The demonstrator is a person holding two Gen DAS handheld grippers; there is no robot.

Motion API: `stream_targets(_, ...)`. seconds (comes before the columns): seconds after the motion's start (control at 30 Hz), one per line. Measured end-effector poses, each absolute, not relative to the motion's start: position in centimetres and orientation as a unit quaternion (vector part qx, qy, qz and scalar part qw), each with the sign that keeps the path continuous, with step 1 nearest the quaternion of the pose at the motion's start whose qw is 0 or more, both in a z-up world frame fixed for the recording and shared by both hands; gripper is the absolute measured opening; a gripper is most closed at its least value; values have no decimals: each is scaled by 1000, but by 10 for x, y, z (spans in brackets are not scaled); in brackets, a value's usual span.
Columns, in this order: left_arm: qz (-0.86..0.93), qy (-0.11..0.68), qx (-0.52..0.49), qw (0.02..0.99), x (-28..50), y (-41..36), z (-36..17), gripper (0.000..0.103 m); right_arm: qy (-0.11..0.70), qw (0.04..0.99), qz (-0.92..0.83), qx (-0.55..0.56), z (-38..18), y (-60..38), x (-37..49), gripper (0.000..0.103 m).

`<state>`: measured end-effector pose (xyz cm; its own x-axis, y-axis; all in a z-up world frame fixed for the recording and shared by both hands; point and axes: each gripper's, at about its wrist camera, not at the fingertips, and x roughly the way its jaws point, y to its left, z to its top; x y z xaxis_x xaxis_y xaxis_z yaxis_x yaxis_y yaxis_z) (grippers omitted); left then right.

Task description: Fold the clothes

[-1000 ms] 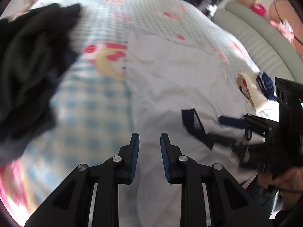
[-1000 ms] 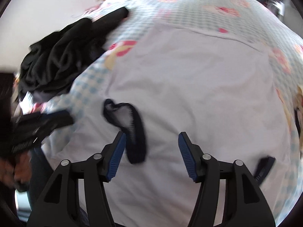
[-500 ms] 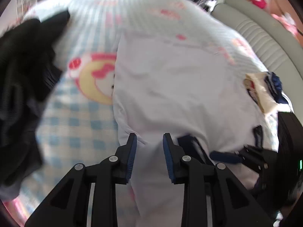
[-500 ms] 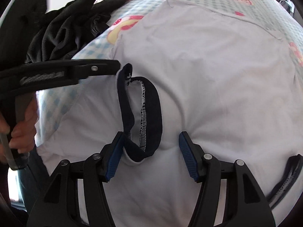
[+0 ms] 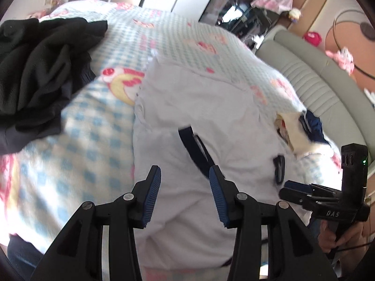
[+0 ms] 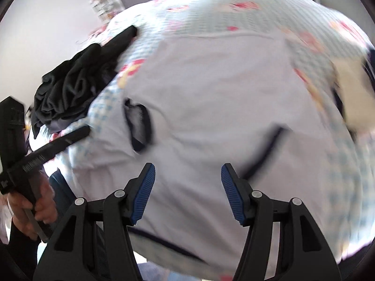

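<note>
**Both grippers free above the white shirt, ready for a first grab**

The left gripper (image 5: 185, 188) and right gripper (image 6: 187, 190) hang spread apart, holding nothing. To fold well, I would pinch the near hem at two well-separated points, through both layers, and lift evenly so the cloth does not bunch.

The white shirt (image 6: 222, 98) lies roughly flat on the checked bedspread (image 5: 77, 164), lightly wrinkled, with navy trim at the armholes (image 6: 140, 126). A dark clothes pile (image 5: 39, 70) sits beside it
</note>
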<state>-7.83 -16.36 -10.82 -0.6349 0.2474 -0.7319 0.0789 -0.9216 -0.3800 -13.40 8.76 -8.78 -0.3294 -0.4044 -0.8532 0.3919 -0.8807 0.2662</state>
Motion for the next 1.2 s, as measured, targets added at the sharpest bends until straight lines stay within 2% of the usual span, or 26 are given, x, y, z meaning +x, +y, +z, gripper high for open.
stream_targets(0.13, 851, -152, -502, 33, -86, -149, -142, 43, -44, 208, -810, 546, -102, 132, -124, 58)
stream_targets(0.3, 854, -187, -486, 15, -64, -150, -140, 41, -69, 180, -827, 528, -94, 166, -111, 58)
stream_targets(0.5, 839, -201, -504, -14, -47, -146, -152, 41, -43, 129, -827, 546, -111, 178, -112, 58)
stream_targets(0.57, 850, -209, -483, -6, -37, -145, -143, 41, -36, 119, -818, 562, -118, 180, -113, 53)
stream_targets(0.63, 860, -217, -462, 1, -28, -144, -133, 44, -51, 137, -824, 547, -101, 183, -112, 53)
stream_targets(0.7, 867, -210, -451, 21, -26, -134, -130, 44, -24, 145, -839, 523, -84, 177, -109, 58)
stream_targets(0.77, 874, -202, -441, 40, -25, -123, -127, 44, -3, 154, -850, 503, -70, 172, -106, 59)
stream_targets(0.93, 880, -146, -447, 74, -34, -75, -132, 44, -31, 177, -828, 531, -98, 156, -92, 58)
stream_targets(1.07, 857, -128, -496, 55, -39, -65, -166, 43, 24, 178, -838, 516, -96, 140, -75, 58)
stream_targets(1.2, 849, -152, -502, 60, -26, -70, -167, 43, 28, 182, -849, 495, -86, 145, -62, 58)
